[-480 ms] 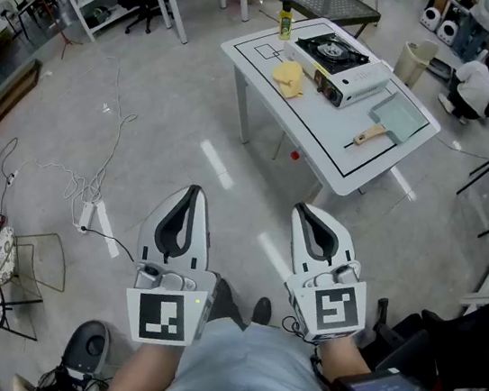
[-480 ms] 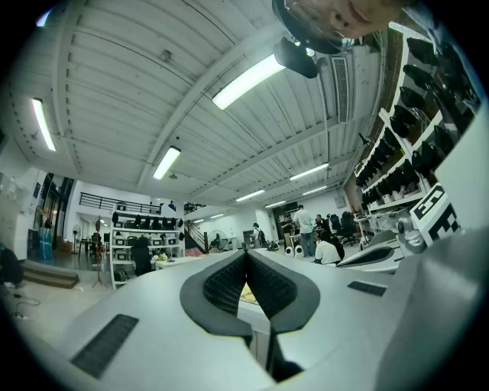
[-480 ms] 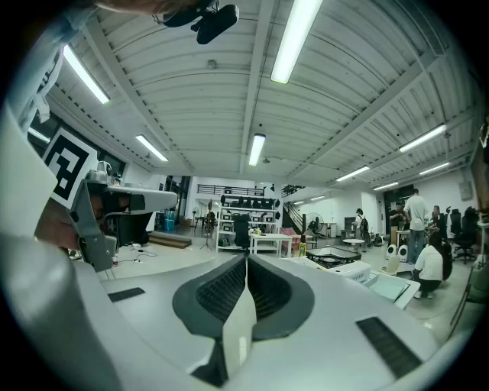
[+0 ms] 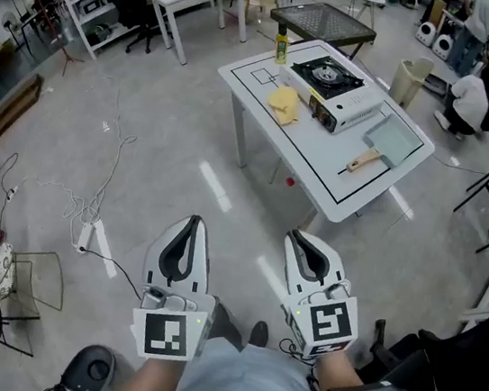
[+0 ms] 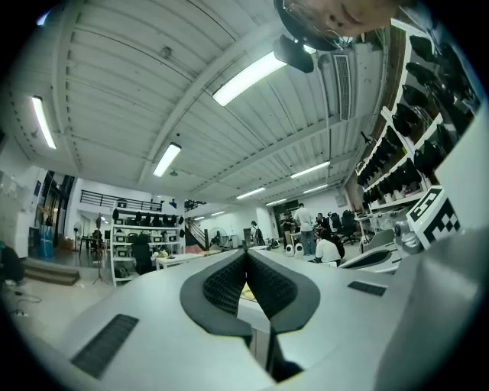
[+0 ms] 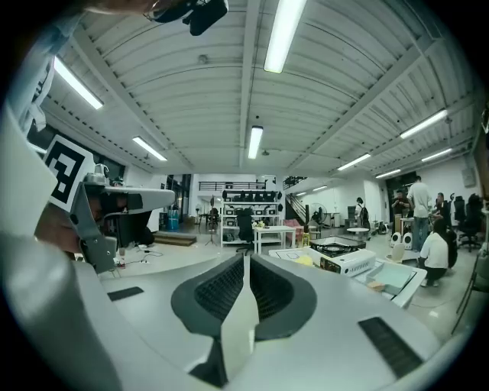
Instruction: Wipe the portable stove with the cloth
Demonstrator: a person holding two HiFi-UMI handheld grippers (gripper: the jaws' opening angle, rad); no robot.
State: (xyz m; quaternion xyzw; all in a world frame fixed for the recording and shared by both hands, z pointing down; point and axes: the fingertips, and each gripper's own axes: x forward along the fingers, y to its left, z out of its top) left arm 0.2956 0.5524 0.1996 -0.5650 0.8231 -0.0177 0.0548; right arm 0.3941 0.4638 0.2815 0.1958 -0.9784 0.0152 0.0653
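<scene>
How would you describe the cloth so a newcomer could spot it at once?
Find the white table on the open floor, with the portable stove on it. The cloth lies crumpled beside the stove, on its left in the head view. It is the only soft, pale yellow thing there; the bottle stands upright and the pan is flat and grey.

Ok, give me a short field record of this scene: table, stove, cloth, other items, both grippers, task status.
table: white table, across open floor from the person
stove: portable stove, on the table
cloth: yellow cloth, crumpled, on the table at the stove's left
other items: square pan with a wooden handle at the stove's right; bottle at the table's far corner
left gripper: shut, empty, well short of the table
right gripper: shut, empty, well short of the table
task status: cloth not picked up, wiping not begun
</scene>
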